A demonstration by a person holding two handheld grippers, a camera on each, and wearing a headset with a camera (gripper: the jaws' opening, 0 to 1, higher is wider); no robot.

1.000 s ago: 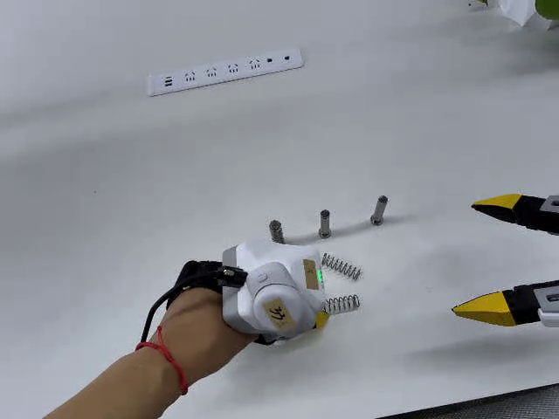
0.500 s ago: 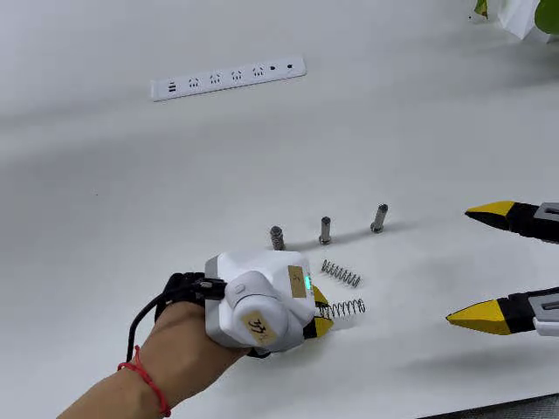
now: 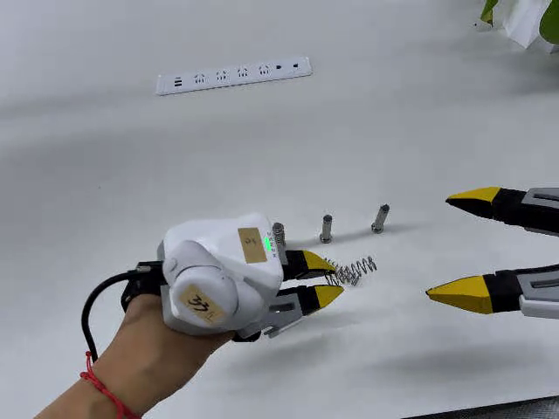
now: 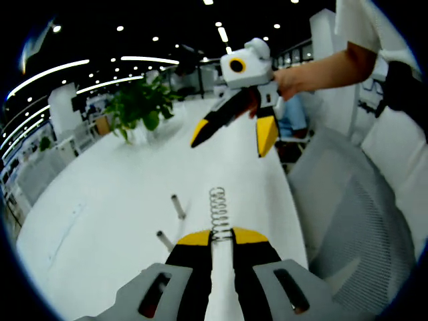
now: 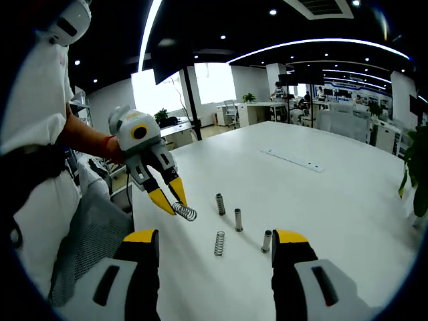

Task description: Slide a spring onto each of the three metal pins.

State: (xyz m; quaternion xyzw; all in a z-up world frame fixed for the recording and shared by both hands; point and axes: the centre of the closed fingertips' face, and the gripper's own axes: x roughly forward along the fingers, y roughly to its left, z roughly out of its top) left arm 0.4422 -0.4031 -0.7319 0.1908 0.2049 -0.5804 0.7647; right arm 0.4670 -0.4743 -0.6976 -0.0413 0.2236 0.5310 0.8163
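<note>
left gripper (image 3: 335, 279): clamped on spring (image 3: 360, 268) end | right gripper (image 3: 438, 248): jaws wide apart, body cut off | leftmost pin (image 3: 279, 231): half hidden behind left gripper

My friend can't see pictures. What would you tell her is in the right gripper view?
The left gripper, held by a person, pinches one end of a spring above a white table. Three metal pins stand in a row nearby, and a loose spring lies between this view's own wide-open jaws.

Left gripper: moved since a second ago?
Yes. The left gripper has lifted off the table with a spring, its body now shifted left relative to the three pins.
</note>
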